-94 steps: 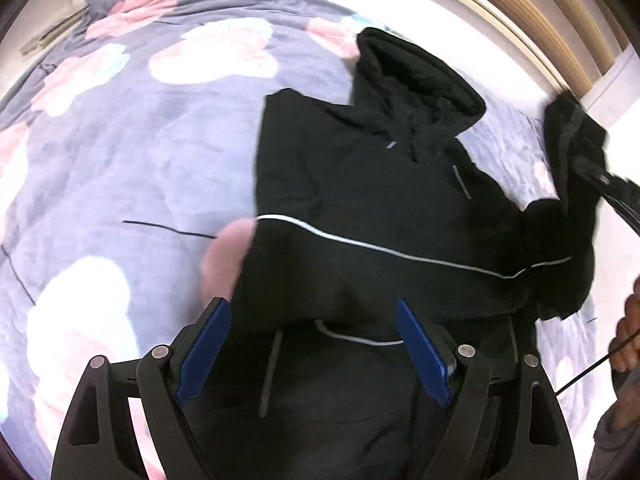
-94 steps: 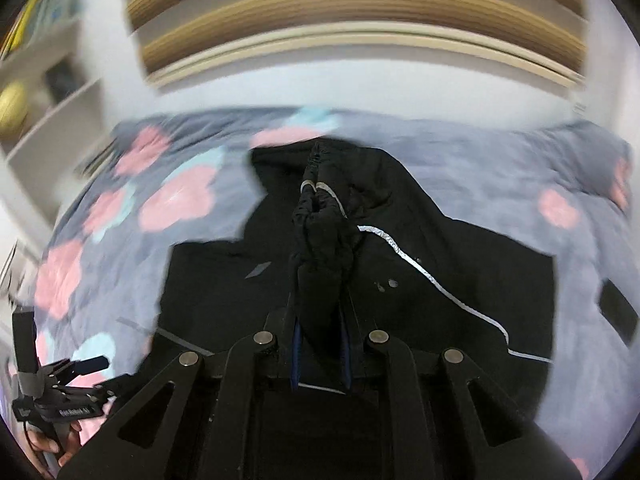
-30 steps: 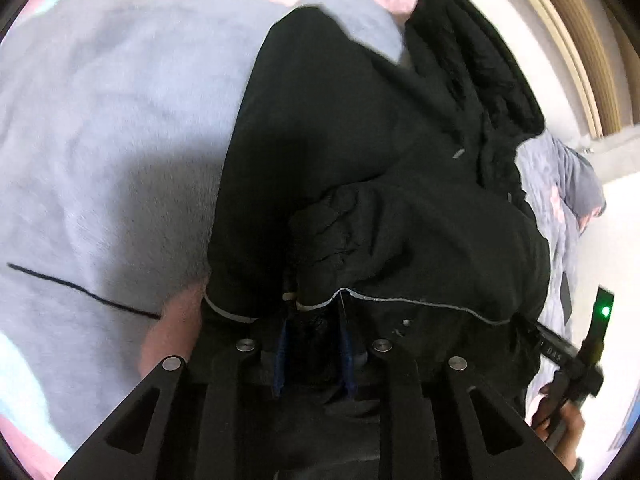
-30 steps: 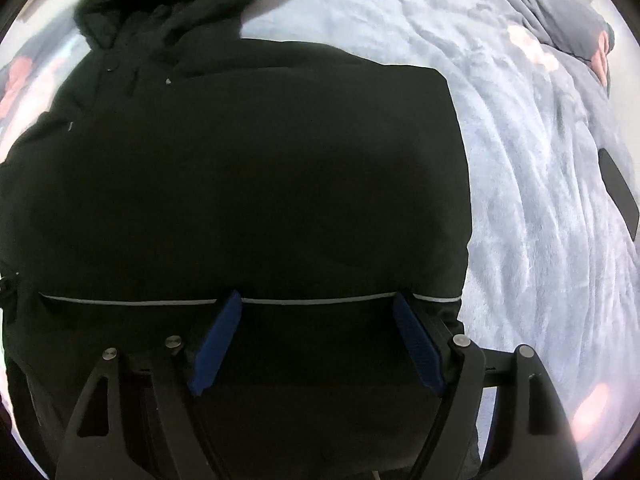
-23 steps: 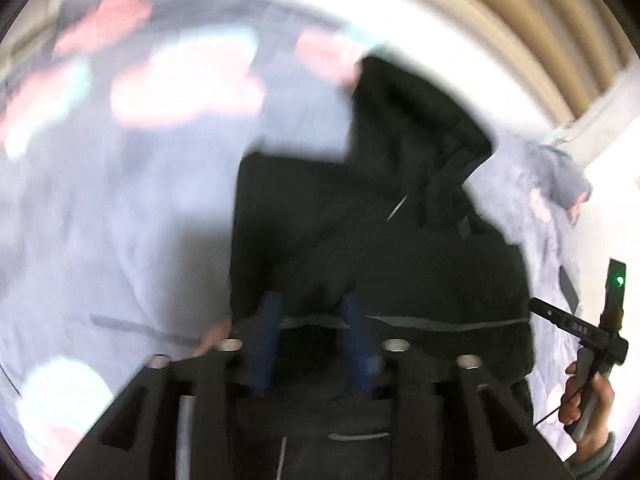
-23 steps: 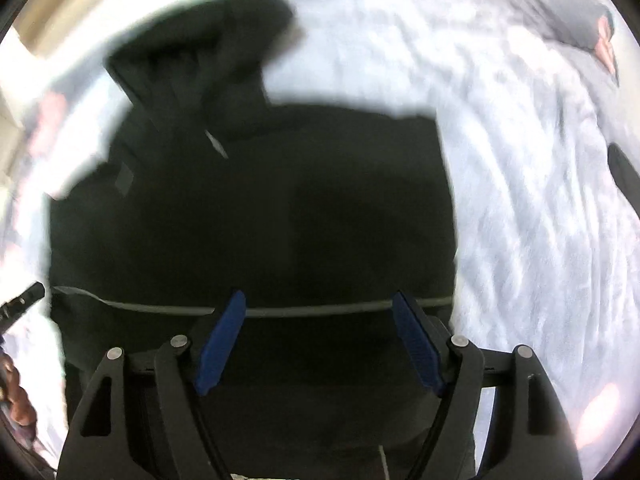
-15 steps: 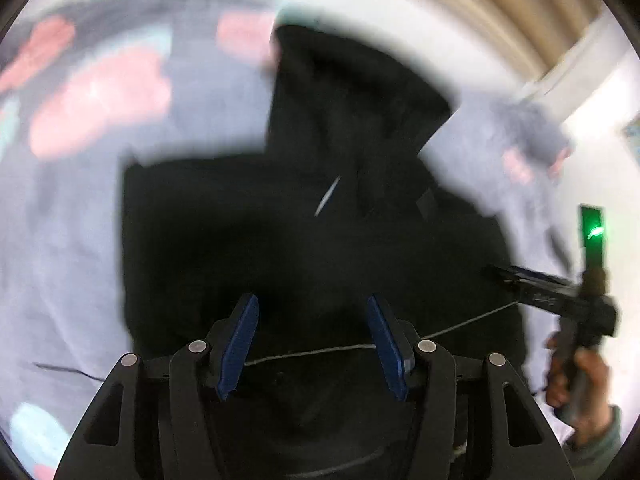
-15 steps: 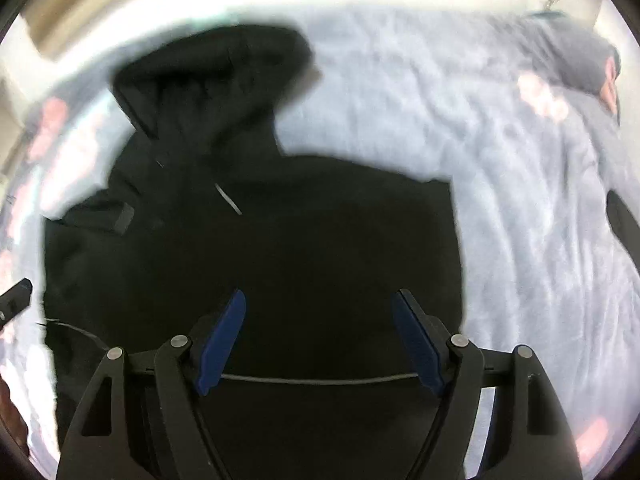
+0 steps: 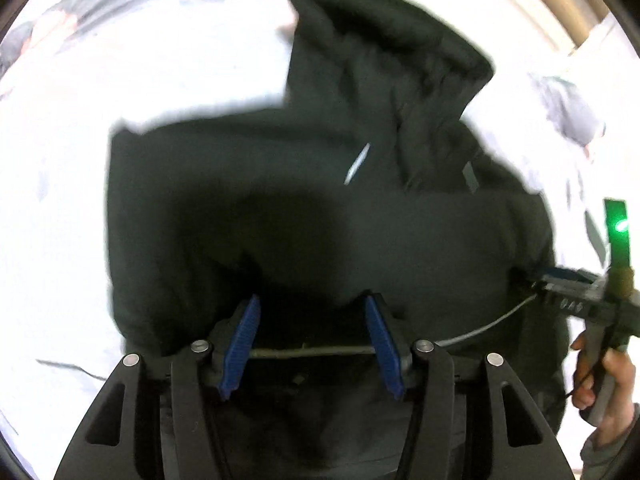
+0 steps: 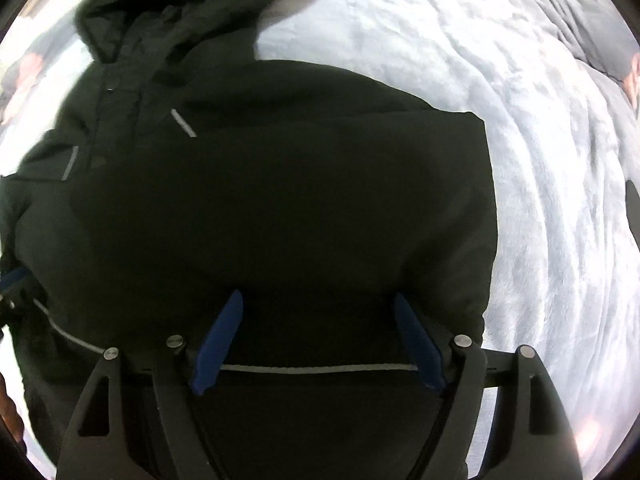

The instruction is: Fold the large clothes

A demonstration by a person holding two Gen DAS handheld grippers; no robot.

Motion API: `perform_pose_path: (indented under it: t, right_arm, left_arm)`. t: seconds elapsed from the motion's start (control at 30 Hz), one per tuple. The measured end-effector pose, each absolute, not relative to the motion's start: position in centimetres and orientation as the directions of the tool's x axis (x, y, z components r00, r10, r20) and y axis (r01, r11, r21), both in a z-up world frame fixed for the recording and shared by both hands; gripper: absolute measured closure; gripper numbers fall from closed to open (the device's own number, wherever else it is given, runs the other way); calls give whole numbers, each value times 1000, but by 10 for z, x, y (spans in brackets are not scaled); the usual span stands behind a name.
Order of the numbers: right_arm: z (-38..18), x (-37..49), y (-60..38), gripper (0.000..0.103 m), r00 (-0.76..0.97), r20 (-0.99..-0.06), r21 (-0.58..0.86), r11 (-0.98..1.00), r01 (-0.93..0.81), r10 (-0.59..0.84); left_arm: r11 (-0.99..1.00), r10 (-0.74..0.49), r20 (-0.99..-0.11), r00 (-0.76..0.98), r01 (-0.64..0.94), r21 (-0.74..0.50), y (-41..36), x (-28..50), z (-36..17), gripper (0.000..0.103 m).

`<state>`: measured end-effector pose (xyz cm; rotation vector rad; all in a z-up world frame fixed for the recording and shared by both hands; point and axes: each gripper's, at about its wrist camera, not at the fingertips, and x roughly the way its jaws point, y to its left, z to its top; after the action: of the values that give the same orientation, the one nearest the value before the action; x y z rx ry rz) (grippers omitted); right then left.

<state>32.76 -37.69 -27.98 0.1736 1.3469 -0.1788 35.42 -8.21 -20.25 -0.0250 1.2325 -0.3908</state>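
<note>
A black hooded jacket [image 9: 320,220] lies on the bed, folded in on itself, its hood [image 9: 380,60] pointing away from me. My left gripper [image 9: 311,300] hovers over its near part, open, with nothing pinched between the blue pads. A grey reflective stripe [image 9: 312,349] runs across under the fingers. In the right wrist view the same jacket [image 10: 280,200] fills the middle, with the hood [image 10: 180,12] at upper left. My right gripper [image 10: 318,297] stands wide open above the stripe [image 10: 316,369], holding nothing.
A pale grey fleece blanket [image 10: 540,160] covers the bed to the right of the jacket and looks washed out white in the left wrist view [image 9: 60,160]. A hand [image 9: 600,380] holds the other gripper with its green light at the right edge.
The left gripper was shut on a bunch of black fabric; it has let go, opened and lifted. The fabric now lies flat on the jacket. The right gripper stayed open and shifted a little.
</note>
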Motion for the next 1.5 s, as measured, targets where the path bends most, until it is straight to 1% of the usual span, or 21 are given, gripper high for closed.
perform_pose_path:
  t: [0.17,0.33,0.4,0.47,0.57,0.77,0.8,0.87,0.93,0.97,1.0,1.03,1.07,1.13,1.2,1.27,1.3,1.33,1.4,1.43,1.5]
  right_arm:
    - [-233,337,-396,22,339,-937,170,958,233,84]
    - [-188,386,-408,22,501,-863,184,961,206,58]
    - [-176,411,-414,22,556,-829,203,961,189,66]
    - [-170,444,-422,22,587,-809,178,963,203,26]
    - [-172,482,-432,22,603,-798,199,955,222,27]
    - [-190,517,-436,22,563,-826,181,953,245,12]
    - [-198,521,-433,26,555,-832,169,954,249,3]
    - [-209,532,-431,40,531,-847,151,957,247,-3]
    - [-219,539,-427,57,517,-856,145,961,235,3]
    - [-222,542,-425,61,514,-858,131,965,228,-5]
    - [-223,543,-425,80,512,-859,104,969,223,-25]
    - [-221,540,-428,90,518,-854,92,970,224,-38]
    - [-215,534,-436,91,553,-833,150,965,214,7]
    - [-201,516,-451,94,620,-778,279,942,186,107]
    - [-200,508,-449,94,637,-759,305,938,164,135]
    - [-215,513,-435,94,597,-797,227,962,152,94]
    - [-227,516,-431,94,573,-816,200,968,154,77]
    - [-246,521,-431,94,534,-842,194,967,167,77]
    - [-288,526,-440,94,456,-878,260,944,202,145]
    - [-303,526,-444,93,433,-883,296,931,214,181]
    - [-309,525,-448,91,443,-870,334,919,210,216]
  left_arm:
    - [919,-367,-841,399,296,-260,-76,405,-143,46]
    - [931,-344,-807,480,283,-229,-100,471,-126,46]
    - [931,-355,-801,483,265,-253,-103,499,-126,46]
    - [925,-371,-792,484,263,-273,-115,524,-130,46]
    - [928,-361,-805,472,266,-260,-125,550,-139,46]
    - [968,-202,-887,415,221,-117,-146,592,-186,46]
    - [967,-214,-883,417,218,-131,-146,595,-189,46]
    - [968,-228,-877,423,198,-157,-141,603,-191,47]
    - [965,-251,-866,433,188,-185,-134,606,-189,75]
    - [956,-289,-864,412,181,-233,-126,611,-188,94]
    - [942,-336,-850,406,163,-294,-115,613,-186,94]
    - [923,-383,-827,411,144,-356,-103,613,-183,94]
    - [885,-456,-790,410,119,-450,-82,611,-180,94]
    - [823,-546,-736,401,88,-562,-58,600,-185,94]
    - [831,-536,-757,375,77,-550,-54,593,-201,94]
    - [860,-494,-808,321,44,-509,-53,592,-238,92]
    - [853,-504,-818,276,9,-522,-49,594,-259,89]
    - [818,-553,-798,242,-27,-575,-42,594,-282,88]
    - [722,-655,-707,267,-56,-690,-26,592,-298,88]
    - [702,-675,-688,266,-54,-710,-24,591,-298,87]
    - [748,-641,-718,270,12,-664,-31,587,-286,82]
